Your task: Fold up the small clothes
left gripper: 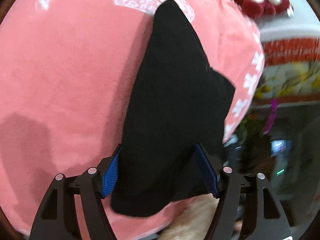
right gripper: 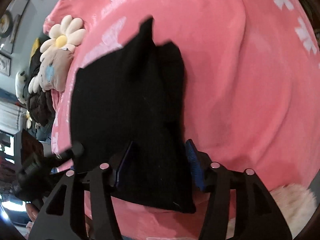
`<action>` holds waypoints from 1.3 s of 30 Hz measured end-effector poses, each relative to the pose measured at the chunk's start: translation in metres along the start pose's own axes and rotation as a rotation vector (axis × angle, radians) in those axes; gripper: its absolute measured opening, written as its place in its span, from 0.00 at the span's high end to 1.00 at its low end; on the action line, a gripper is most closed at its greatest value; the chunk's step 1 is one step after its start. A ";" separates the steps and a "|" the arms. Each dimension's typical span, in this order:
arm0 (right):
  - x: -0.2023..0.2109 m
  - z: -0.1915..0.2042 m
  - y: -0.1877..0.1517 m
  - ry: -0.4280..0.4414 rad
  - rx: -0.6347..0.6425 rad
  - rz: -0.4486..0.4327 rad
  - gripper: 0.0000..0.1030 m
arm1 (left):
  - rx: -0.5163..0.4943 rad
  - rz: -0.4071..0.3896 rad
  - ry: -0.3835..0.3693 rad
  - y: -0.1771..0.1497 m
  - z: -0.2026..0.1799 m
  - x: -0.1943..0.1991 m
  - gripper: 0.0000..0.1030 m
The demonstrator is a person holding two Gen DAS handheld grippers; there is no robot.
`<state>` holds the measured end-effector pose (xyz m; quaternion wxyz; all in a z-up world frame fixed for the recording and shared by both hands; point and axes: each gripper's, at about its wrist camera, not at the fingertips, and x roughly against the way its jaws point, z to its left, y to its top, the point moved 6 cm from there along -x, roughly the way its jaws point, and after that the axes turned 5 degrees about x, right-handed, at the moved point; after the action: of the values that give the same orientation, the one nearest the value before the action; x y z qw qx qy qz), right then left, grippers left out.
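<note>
While lifted over the pink blanket (left gripper: 60, 70) with the black garment (left gripper: 176, 100) clamped in both left gripper (left gripper: 160, 168) and right gripper (right gripper: 158, 164), best kept taut, edges level, lowered flat before folding.

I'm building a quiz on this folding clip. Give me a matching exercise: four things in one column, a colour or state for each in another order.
Things:
1. small knitted garment
2. fleece blanket with white snowflake print
3. daisy-shaped plush cushion
4. ribbed pads of the left claw

Descriptions:
A. cream petals, yellow centre
B. blue
C. pink
D. black, gripped by both claws

Pairs: 1-D, 2-C, 3-A, 4-B
</note>
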<state>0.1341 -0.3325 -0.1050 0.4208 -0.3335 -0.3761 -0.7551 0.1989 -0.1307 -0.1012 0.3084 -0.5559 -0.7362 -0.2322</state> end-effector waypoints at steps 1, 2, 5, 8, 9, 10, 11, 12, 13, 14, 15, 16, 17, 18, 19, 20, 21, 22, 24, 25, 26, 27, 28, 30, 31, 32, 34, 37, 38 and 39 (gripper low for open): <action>-0.005 0.002 0.000 0.037 -0.009 0.006 0.72 | 0.019 0.000 -0.024 0.004 0.004 0.000 0.61; -0.005 0.006 -0.001 0.059 -0.005 0.007 0.79 | 0.031 0.016 -0.035 0.006 0.007 -0.001 0.75; 0.009 0.028 0.003 0.096 0.068 -0.010 0.84 | 0.025 0.008 -0.089 0.003 0.007 0.020 0.88; 0.021 0.051 -0.003 0.143 0.132 0.006 0.84 | -0.041 -0.039 -0.054 -0.005 0.003 0.057 0.89; 0.021 0.057 -0.010 0.145 0.155 0.027 0.84 | -0.037 -0.038 -0.050 -0.008 0.005 0.063 0.89; 0.018 0.059 -0.017 0.143 0.169 0.045 0.83 | -0.031 -0.031 -0.034 -0.015 0.012 0.069 0.88; 0.009 0.059 -0.028 0.125 0.182 0.080 0.81 | -0.034 -0.021 0.004 -0.021 0.021 0.071 0.87; 0.001 0.055 -0.039 0.092 0.186 0.107 0.77 | -0.042 -0.012 0.046 -0.025 0.029 0.067 0.85; -0.007 0.049 -0.046 0.038 0.181 0.125 0.69 | -0.049 -0.005 0.101 -0.031 0.040 0.063 0.79; -0.012 0.044 -0.052 0.000 0.161 0.129 0.64 | -0.051 -0.013 0.175 -0.036 0.054 0.059 0.77; -0.010 0.045 -0.052 0.010 0.142 0.118 0.64 | -0.057 -0.027 0.182 -0.037 0.054 0.057 0.76; -0.006 0.047 -0.050 0.017 0.136 0.102 0.64 | -0.063 -0.048 0.171 -0.038 0.053 0.059 0.73; 0.000 0.051 -0.045 -0.001 0.147 0.072 0.62 | -0.069 -0.068 0.161 -0.039 0.052 0.062 0.68; 0.003 0.052 -0.042 -0.011 0.156 0.056 0.55 | -0.082 -0.081 0.156 -0.038 0.047 0.065 0.62; 0.006 0.054 -0.037 -0.018 0.163 0.042 0.45 | -0.096 -0.085 0.154 -0.037 0.043 0.065 0.49; 0.006 0.057 -0.033 -0.019 0.164 0.032 0.42 | -0.107 -0.086 0.153 -0.034 0.040 0.063 0.42; 0.003 0.057 -0.031 -0.021 0.164 0.036 0.41 | -0.118 -0.078 0.152 -0.033 0.041 0.063 0.41; -0.003 0.056 -0.030 -0.030 0.165 0.045 0.41 | -0.124 -0.067 0.157 -0.031 0.039 0.059 0.40; -0.015 0.051 -0.031 -0.044 0.150 0.064 0.41 | -0.135 -0.028 0.169 -0.029 0.046 0.054 0.35; -0.022 0.049 -0.033 -0.028 0.120 0.069 0.41 | -0.134 -0.003 0.171 -0.028 0.045 0.046 0.35; -0.025 0.047 -0.034 -0.009 0.096 0.070 0.41 | -0.127 0.016 0.174 -0.028 0.047 0.041 0.35; -0.027 0.046 -0.035 0.024 0.063 0.065 0.50 | -0.111 0.040 0.166 -0.026 0.047 0.032 0.35; -0.027 0.045 -0.037 0.063 0.036 0.063 0.62 | -0.098 0.036 0.161 -0.024 0.043 0.027 0.35; -0.023 0.045 -0.037 0.093 0.003 0.062 0.75 | -0.087 0.038 0.134 -0.023 0.041 0.029 0.41; -0.020 0.048 -0.036 0.094 -0.004 0.057 0.78 | -0.081 0.045 0.122 -0.023 0.040 0.031 0.54; -0.016 0.050 -0.035 0.088 0.002 0.053 0.79 | -0.061 0.048 0.106 -0.023 0.041 0.036 0.64; -0.006 0.058 -0.033 0.081 0.025 0.040 0.80 | -0.033 0.047 0.068 -0.023 0.042 0.047 0.78; 0.013 0.075 -0.029 0.088 0.057 0.012 0.81 | -0.036 0.022 0.044 -0.025 0.036 0.071 0.84; 0.022 0.081 -0.030 0.095 0.064 0.004 0.81 | -0.040 0.010 0.041 -0.026 0.031 0.079 0.84; 0.031 0.087 -0.030 0.098 0.072 -0.007 0.82 | -0.044 0.003 0.036 -0.028 0.027 0.085 0.85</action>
<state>0.1113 -0.2594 -0.0450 0.4478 -0.2796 -0.3832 -0.7580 0.1507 -0.0627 -0.0597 0.3097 -0.5593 -0.7243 -0.2581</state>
